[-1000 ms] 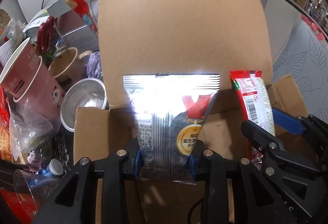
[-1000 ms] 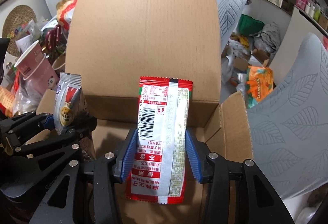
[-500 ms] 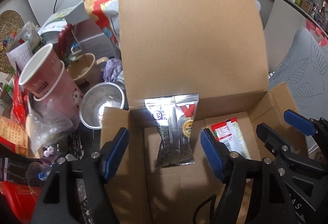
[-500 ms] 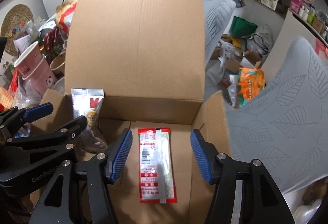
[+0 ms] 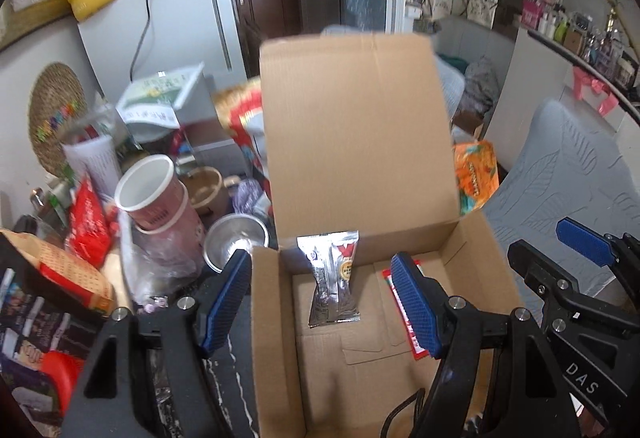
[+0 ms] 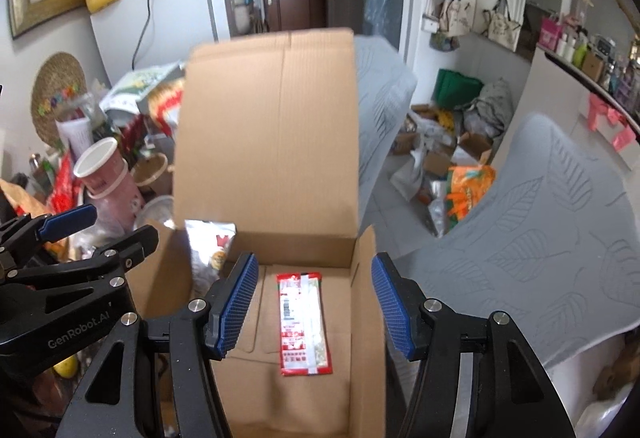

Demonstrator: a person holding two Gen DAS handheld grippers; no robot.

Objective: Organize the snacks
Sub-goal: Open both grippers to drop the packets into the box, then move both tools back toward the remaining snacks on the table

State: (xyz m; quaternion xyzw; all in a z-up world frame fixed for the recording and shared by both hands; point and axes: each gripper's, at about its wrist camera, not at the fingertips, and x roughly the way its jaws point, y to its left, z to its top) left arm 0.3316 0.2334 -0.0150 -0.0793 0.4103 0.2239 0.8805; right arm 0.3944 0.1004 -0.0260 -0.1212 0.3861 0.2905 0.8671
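Observation:
An open cardboard box stands with its lid flap raised. A silver snack packet leans against the box's back wall at the left; it also shows in the right wrist view. A red and white snack packet lies flat on the box floor at the right, partly hidden by a finger in the left wrist view. My left gripper is open and empty above the box. My right gripper is open and empty above the red packet.
Left of the box is clutter: stacked pink paper cups, a steel bowl, red snack bags. An orange snack bag lies behind the box at the right. A grey leaf-patterned cushion is at the right.
Both grippers have opened and let go of their packets, which dropped into the box. Both grippers have then pulled back and up, away from the box.

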